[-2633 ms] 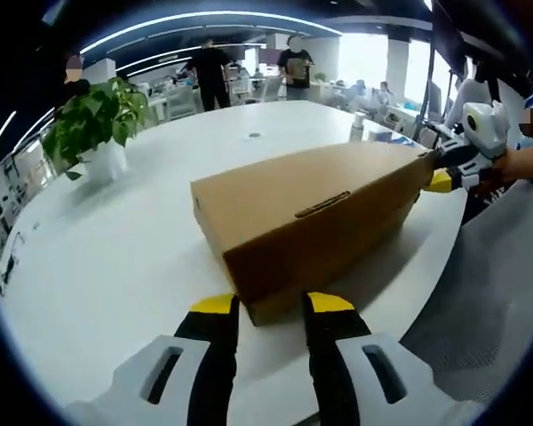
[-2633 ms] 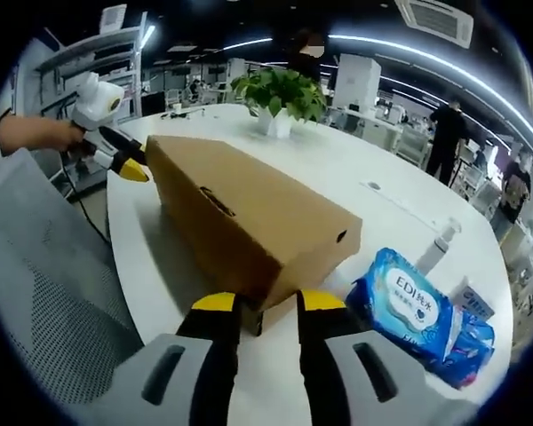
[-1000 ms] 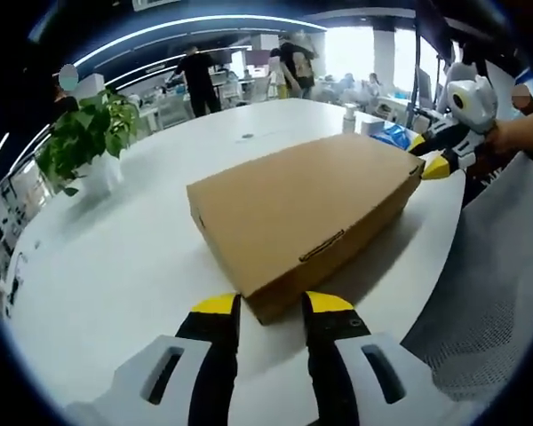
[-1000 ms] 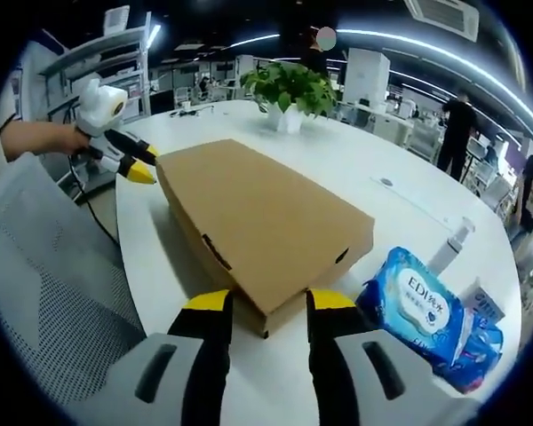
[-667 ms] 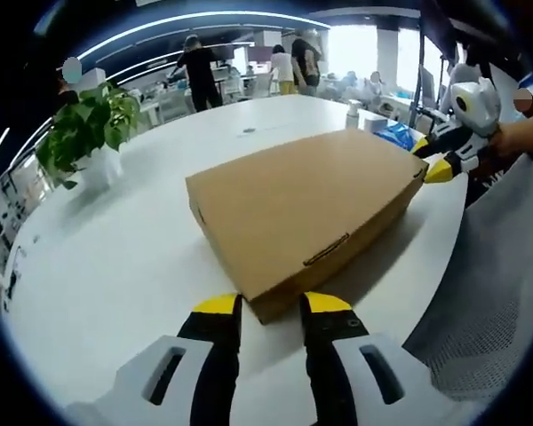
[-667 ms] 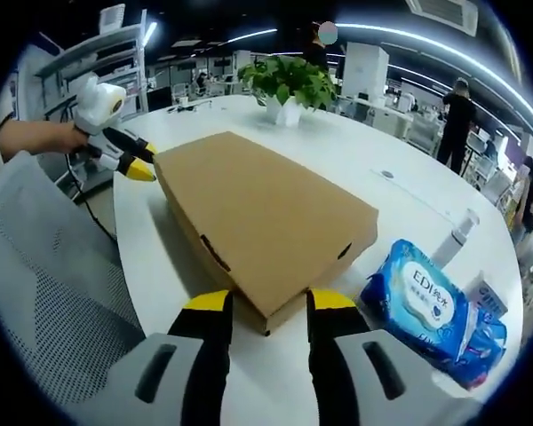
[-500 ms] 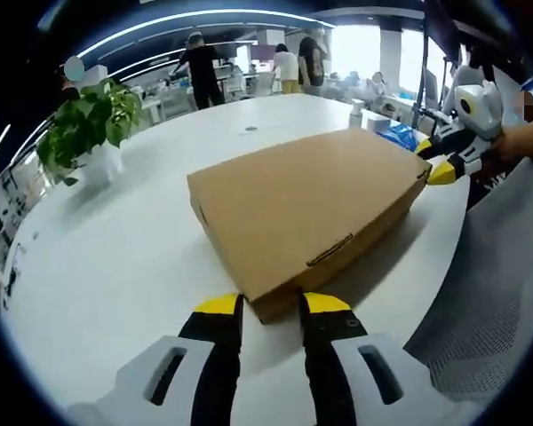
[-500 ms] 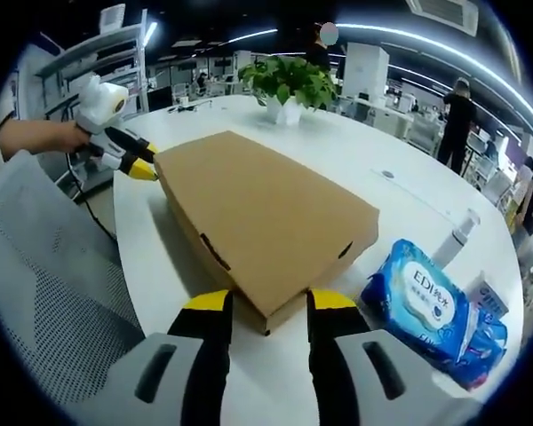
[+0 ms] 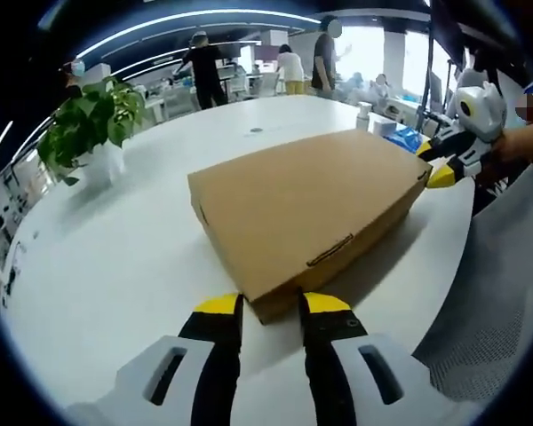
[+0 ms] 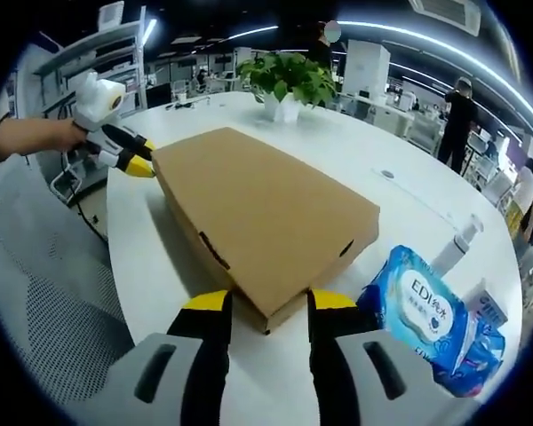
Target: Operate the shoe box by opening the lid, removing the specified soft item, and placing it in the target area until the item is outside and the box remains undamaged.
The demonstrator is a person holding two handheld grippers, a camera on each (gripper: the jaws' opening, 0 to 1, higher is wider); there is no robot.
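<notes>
In the left gripper view, one flat brown cardboard shoe box (image 9: 306, 210) lies closed on a smooth white round table (image 9: 115, 257), its matte lid marked by a narrow slot on the near side. The left gripper (image 9: 269, 306), with two black jaws tipped in yellow, stands apart around the box's near corner, one jaw to each side; whether the tips press the cardboard cannot be told. At the far right corner of the box the right gripper (image 9: 439, 160) reaches in, a hand (image 9: 522, 146) behind it. One leafy green plant in a white pot (image 9: 93, 129) stands far left on the table

In the right gripper view, the same box (image 10: 266, 217) runs away from the camera, with its lid down. The right gripper (image 10: 265, 306) has its two yellow-tipped jaws spread either side of the near corner. The left gripper (image 10: 138, 160) meets the far left corner. One glossy blue soft pack of wipes (image 10: 426, 315) lies just right of the box, near one slim white bottle (image 10: 451, 244)
</notes>
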